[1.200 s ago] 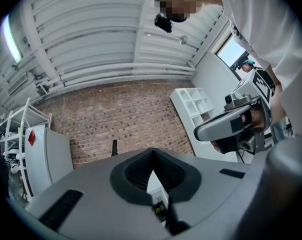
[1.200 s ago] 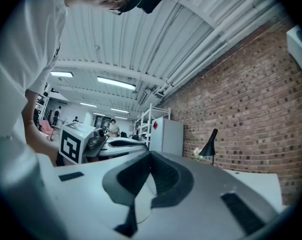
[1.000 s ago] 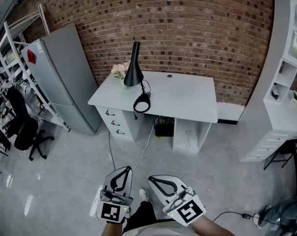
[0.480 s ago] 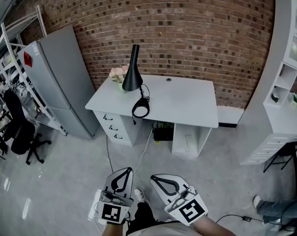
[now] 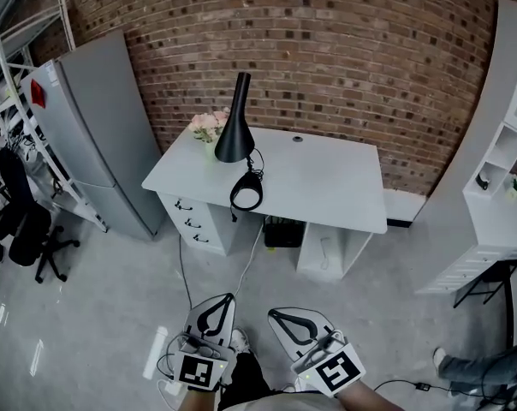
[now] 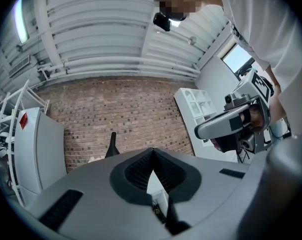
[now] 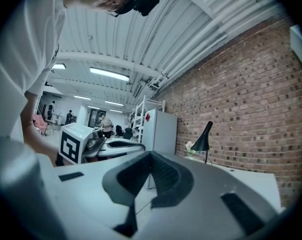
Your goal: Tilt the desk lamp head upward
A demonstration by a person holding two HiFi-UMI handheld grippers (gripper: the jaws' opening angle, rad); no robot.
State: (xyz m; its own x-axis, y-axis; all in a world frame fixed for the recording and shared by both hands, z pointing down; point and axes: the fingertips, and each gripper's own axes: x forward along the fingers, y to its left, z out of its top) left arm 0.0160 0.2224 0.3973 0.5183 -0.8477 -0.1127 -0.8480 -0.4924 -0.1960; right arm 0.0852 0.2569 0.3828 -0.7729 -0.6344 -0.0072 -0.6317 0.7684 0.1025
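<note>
**Black lamp untouched, both claws shut and well short of the desk**

Grey fridge [image 5: 83,131] stands at the far left against the brick wall [image 5: 344,50], with the white desk [image 5: 327,182] just beside it. A bunch of pale pink flowers [image 5: 208,126] sits at the desk's back left corner, and the desk lamp [image 5: 235,120] rises right next to them. Its black cone head hangs with the wide mouth facing down and the narrow end up. Its round black base [image 5: 246,197] lies nearer the desk's front edge, and a cable [image 5: 257,248] drops from there to the floor. A white shelf unit [image 5: 508,135] closes the scene on the right.

At the bottom of the head view the left gripper [image 5: 225,300] and the right gripper [image 5: 274,314] are held side by side over the concrete floor, well apart from the desk. Each gripper's own view shows its jaws brought together at the tips, with nothing between them. In both views the lamp is a small shape far ahead.

Judging from this, the task has not really begun. The head looks as low as it would at the start, and nothing is touching it. What remains is the whole approach to the desk, opening one claw, taking hold of the cone and swinging it upward, perhaps with the other claw steadying the base
</note>
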